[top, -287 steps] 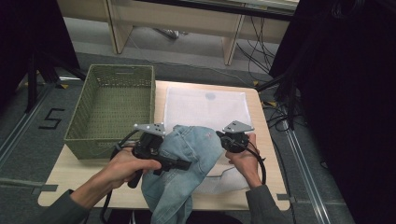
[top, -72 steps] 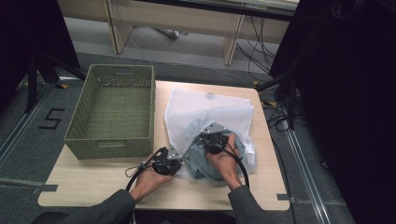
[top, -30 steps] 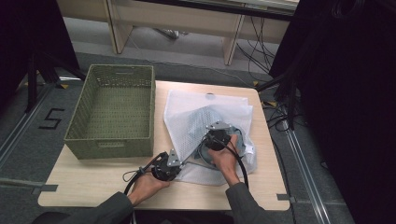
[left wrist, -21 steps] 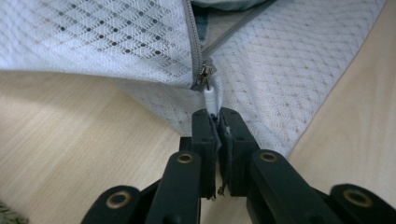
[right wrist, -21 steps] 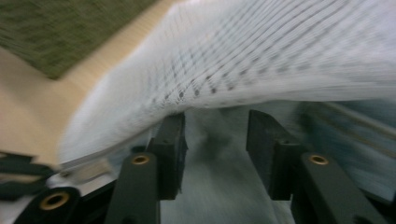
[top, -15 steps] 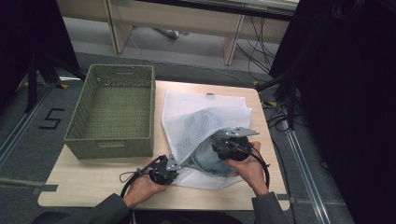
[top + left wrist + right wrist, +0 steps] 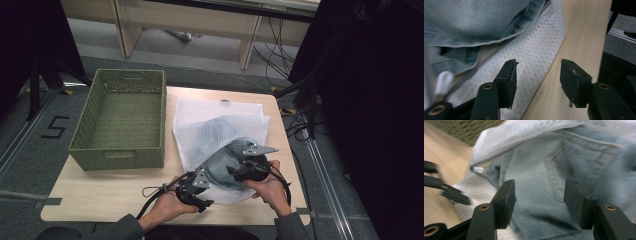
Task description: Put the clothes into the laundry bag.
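A white mesh laundry bag [image 7: 215, 115] lies on the wooden table [image 7: 110, 192] with light blue jeans [image 7: 225, 162] inside; the denim shows at the bag's near end. My left gripper [image 7: 196, 192] sits at the bag's near left corner. In the left gripper view its jaws [image 7: 537, 75] have just been opening and stand apart over the mesh edge [image 7: 536, 47] and bare wood, pressing nothing. My right gripper [image 7: 240, 172] hovers over the jeans [image 7: 574, 157]. Its jaws [image 7: 539, 192] have also just been opening, with denim before them but not pinched. The mesh [image 7: 524, 130] drapes over the jeans' top.
An empty green woven basket [image 7: 122, 120] stands on the table's left half, close beside the bag. A white zipper pull [image 7: 442, 80] lies by the bag's edge. The table's near edge runs just below both hands, and dark cables trail off the right side.
Both grippers were shut on the bag's near end and have let go. The left one shifted right along the near edge; the right one drew nearer over the jeans. The bag's mouth now gapes.
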The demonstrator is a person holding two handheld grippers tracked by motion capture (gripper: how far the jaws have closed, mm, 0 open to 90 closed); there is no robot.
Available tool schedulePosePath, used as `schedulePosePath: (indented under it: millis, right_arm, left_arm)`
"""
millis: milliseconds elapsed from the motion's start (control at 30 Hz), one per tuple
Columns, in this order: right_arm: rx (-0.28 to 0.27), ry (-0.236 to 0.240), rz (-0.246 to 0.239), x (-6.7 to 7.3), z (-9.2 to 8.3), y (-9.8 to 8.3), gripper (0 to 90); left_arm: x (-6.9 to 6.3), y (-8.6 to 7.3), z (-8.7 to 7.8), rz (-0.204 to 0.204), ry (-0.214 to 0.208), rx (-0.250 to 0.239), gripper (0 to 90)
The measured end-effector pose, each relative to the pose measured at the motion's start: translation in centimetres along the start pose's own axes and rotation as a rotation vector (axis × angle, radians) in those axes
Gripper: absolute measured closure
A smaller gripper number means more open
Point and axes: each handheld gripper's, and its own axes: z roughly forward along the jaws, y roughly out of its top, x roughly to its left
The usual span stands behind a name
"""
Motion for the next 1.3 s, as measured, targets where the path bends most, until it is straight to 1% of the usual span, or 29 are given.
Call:
schedulePosePath:
  millis: [100, 167, 200, 233, 333, 367, 433, 467, 500, 533, 600, 633, 667, 700, 733, 767, 800, 867, 900, 967, 1000, 1033, 1067, 1100, 1167, 1200, 1233, 1267, 1300]
  right_arm:
    - [0.024, 0.008, -0.006, 0.1, 0.6, -0.2, 41.7]
    - [0.011, 0.008, -0.009, 0.1, 1.1, -0.5, 41.0]
    - [0.038, 0.021, 0.001, 0.0, 1.1, -0.4, 40.3]
    - [0.046, 0.026, 0.012, 0.0, 1.1, -0.5, 40.2]
    - [0.024, 0.033, 0.024, 0.0, 1.2, -0.6, 40.4]
    - [0.028, 0.034, 0.018, 0.1, 1.3, -0.6, 40.8]
    - [0.021, 0.035, -0.008, 0.3, 1.6, -0.8, 41.3]
    - [0.034, 0.051, -0.013, 0.5, 1.8, -0.8, 41.3]
    - [0.038, 0.065, -0.007, 0.6, 1.9, -0.8, 41.3]
    - [0.057, 0.088, -0.019, 0.8, 2.0, -0.8, 41.6]
    - [0.074, 0.093, -0.036, 1.0, 2.9, -1.1, 43.2]
    - [0.107, 0.080, -0.045, 1.2, 3.2, -1.2, 45.9]
    - [0.104, 0.061, -0.051, 1.4, 4.0, -1.5, 49.3]
    - [0.149, 0.035, -0.087, 1.4, 4.6, -1.6, 55.2]
    - [0.169, -0.009, -0.121, 1.6, 5.4, -1.8, 65.6]
    - [0.197, -0.051, -0.172, 1.6, 5.9, -1.7, 71.9]
    - [0.216, -0.089, -0.193, 1.6, 6.3, -1.5, 78.0]
    - [0.195, -0.118, -0.218, 1.1, 6.7, -0.6, 85.7]
    - [0.171, -0.156, -0.194, 0.9, 7.0, -0.2, 86.5]
    - [0.129, -0.188, -0.166, 0.2, 7.4, 1.0, 86.8]
    - [0.091, -0.209, -0.158, -0.2, 7.6, 1.5, 86.8]
    - [0.047, -0.216, -0.137, -0.6, 7.5, 2.0, 86.8]
    - [0.016, -0.225, -0.098, -0.9, 7.4, 2.5, 86.6]
    - [-0.015, -0.235, -0.083, -1.3, 7.3, 2.8, 86.2]
    - [-0.034, -0.233, -0.044, -1.9, 7.6, 3.0, 85.0]
    - [-0.018, -0.220, -0.037, -2.1, 7.9, 2.7, 83.7]
    - [0.012, -0.186, -0.031, -2.2, 8.3, 2.3, 80.9]
    - [0.042, -0.148, -0.018, -2.1, 8.7, 2.0, 78.6]
    - [0.042, -0.136, -0.043, -2.1, 9.0, 1.7, 75.8]
  left_arm:
    - [0.1, -0.2, 1.3, -0.030, -0.015, 0.021, 44.6]
    - [0.0, -0.3, 1.4, 0.004, 0.012, 0.017, 47.8]
    - [0.1, -0.3, 1.4, 0.014, 0.027, 0.019, 52.7]
    - [0.0, -0.4, 1.4, -0.002, 0.032, 0.016, 58.5]
    - [0.1, -0.4, 1.2, 0.006, 0.042, 0.013, 75.5]
    - [-0.2, -0.6, 1.4, -0.051, 0.051, -0.026, 78.5]
    - [-0.2, -0.8, 1.4, -0.056, 0.036, -0.029, 83.6]
    - [0.0, -0.8, 1.0, -0.009, 0.038, 0.005, 85.8]
    - [-0.3, -0.9, 1.1, -0.037, 0.031, -0.010, 86.3]
    - [-0.3, -1.0, 0.9, -0.010, 0.025, 0.004, 86.7]
    - [-0.6, -1.2, 0.8, 0.000, 0.019, 0.003, 87.1]
    - [-0.6, -1.2, 0.7, 0.006, 0.016, 0.004, 87.1]
    - [-0.6, -1.2, 0.7, -0.006, 0.014, 0.007, 87.2]
    - [-0.6, -1.3, 0.7, -0.015, 0.011, 0.006, 87.2]
    - [-0.6, -1.3, 0.7, -0.016, 0.009, 0.003, 87.2]
    - [-0.6, -1.3, 0.7, -0.016, 0.009, 0.001, 87.2]
    - [-0.6, -1.3, 0.7, -0.014, 0.011, -0.001, 87.2]
    - [-0.6, -1.3, 0.7, -0.015, 0.011, -0.001, 87.3]
    - [-0.6, -1.3, 0.7, -0.015, 0.013, -0.003, 87.3]
    - [-0.5, -1.3, 0.6, 0.010, 0.026, 0.000, 87.3]
    - [-0.4, -1.3, 0.6, 0.009, 0.023, -0.002, 87.3]
    - [-0.5, -1.4, 0.7, -0.017, 0.005, -0.005, 87.3]
    - [-0.4, -1.4, 0.7, -0.028, -0.001, -0.007, 87.3]
    - [-0.3, -1.4, 0.7, -0.008, 0.001, -0.005, 87.4]
    - [-0.3, -1.3, 0.7, 0.002, 0.005, -0.001, 87.4]
    - [-0.3, -1.4, 0.7, -0.009, 0.002, -0.007, 87.3]
    - [-0.5, -1.4, 0.7, -0.031, 0.002, -0.006, 87.3]
    - [-0.4, -1.4, 0.7, -0.020, 0.003, -0.001, 87.3]
    - [-0.4, -1.4, 0.7, -0.020, 0.005, -0.002, 87.2]
